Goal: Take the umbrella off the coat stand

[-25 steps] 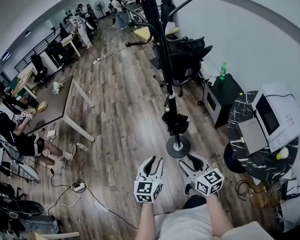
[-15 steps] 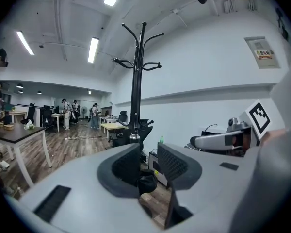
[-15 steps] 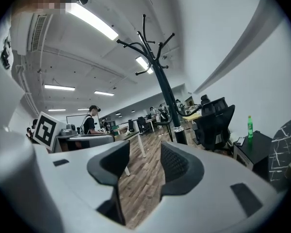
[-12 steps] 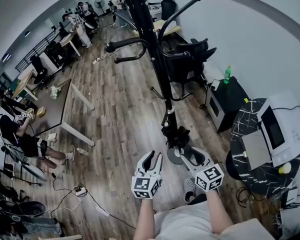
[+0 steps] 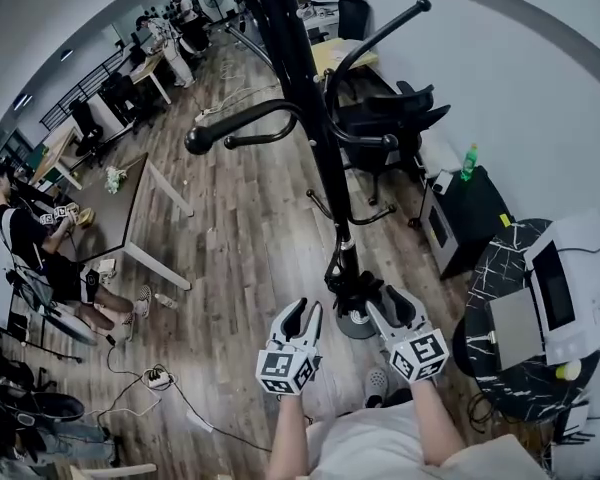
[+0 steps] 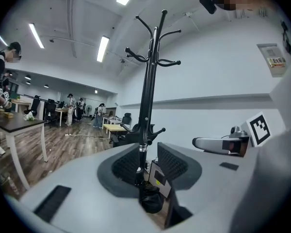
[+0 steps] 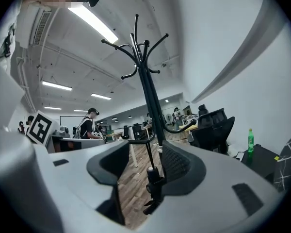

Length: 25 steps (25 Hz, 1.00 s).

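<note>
A black coat stand (image 5: 318, 138) rises from a round base (image 5: 356, 322) straight ahead of me. A folded black umbrella (image 5: 356, 288) hangs low on its pole, with its bundled fabric just above the base. My left gripper (image 5: 302, 315) is open a little left of the base. My right gripper (image 5: 388, 303) is open just right of the umbrella. Neither one touches it. In the left gripper view the umbrella (image 6: 151, 201) shows through the gap of the left gripper (image 6: 148, 157). In the right gripper view the umbrella (image 7: 153, 182) shows through the gap of the right gripper (image 7: 143, 160).
A dark table (image 5: 120, 208) stands to the left with a seated person (image 5: 35, 253) beside it. Black office chairs (image 5: 390, 128) are behind the stand. To the right are a black cabinet (image 5: 470, 208) with a green bottle (image 5: 469, 160) and a marbled table (image 5: 510, 268) with a printer (image 5: 570, 283). Cables (image 5: 150, 376) lie on the floor.
The view has closed in on the coat stand, and its hooks now loom larger. Both grippers have come up beside its base and the umbrella. Both stay open.
</note>
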### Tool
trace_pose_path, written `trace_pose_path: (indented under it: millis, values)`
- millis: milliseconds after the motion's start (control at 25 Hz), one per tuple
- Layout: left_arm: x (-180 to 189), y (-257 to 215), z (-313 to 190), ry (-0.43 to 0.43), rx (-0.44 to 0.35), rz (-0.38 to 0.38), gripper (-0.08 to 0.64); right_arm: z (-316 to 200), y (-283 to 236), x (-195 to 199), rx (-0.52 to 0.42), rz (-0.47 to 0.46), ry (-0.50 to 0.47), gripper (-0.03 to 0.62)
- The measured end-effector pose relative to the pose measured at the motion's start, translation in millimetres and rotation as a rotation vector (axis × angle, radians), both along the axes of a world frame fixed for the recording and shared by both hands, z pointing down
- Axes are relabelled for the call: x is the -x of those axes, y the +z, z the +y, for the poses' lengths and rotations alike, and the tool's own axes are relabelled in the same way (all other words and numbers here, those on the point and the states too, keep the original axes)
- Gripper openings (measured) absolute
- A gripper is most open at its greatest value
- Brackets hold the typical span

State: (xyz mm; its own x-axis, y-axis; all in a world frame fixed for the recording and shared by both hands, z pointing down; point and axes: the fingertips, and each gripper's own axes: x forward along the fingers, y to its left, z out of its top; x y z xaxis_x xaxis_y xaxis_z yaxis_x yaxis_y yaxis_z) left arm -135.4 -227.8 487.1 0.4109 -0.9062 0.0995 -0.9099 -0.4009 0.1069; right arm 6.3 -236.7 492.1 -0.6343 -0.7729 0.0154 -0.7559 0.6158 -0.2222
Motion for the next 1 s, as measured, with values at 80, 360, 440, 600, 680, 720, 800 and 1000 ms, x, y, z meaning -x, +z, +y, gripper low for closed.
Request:
trace_pose_path:
  millis: [80,360,440,600,680,720,800,1000]
  values:
    - [0.2,2.3,-8.2,-0.006,0.004,0.004,0.124,-10.5,4.0,0.4,0.012,-0.001,-0.017,0.204]
    - [12.4,13.1,-27.4,-0.067,0.011,-0.003,0.118,-32.9,21.8,11.7,0.028,0.070,-0.092,0.190]
    - [13.5,22.2,-29.3,-0.075,0.027,-0.008,0.118,-38.6,31.6,13.9,0.045,0.084,-0.113,0.188]
    - [14.9,35.3,-25.2,-0.086,0.069,-0.019,0.118,-41.9,42.8,26.0,0.085,0.108,-0.177,0.184]
    - [19.8,35.0,-22.6,-0.112,0.057,0.003,0.118,-39.7,44.8,36.1,0.094,0.116,-0.217,0.181]
    - [22.7,34.0,-22.6,-0.124,0.047,0.015,0.118,-39.4,44.7,41.5,0.092,0.122,-0.237,0.179]
    - [28.7,35.5,-21.7,-0.149,0.045,0.027,0.118,-36.9,45.2,50.6,0.087,0.148,-0.268,0.178]
    - [28.8,38.5,-16.5,-0.175,0.047,0.041,0.118,-32.0,54.5,58.0,0.109,0.188,-0.297,0.169]
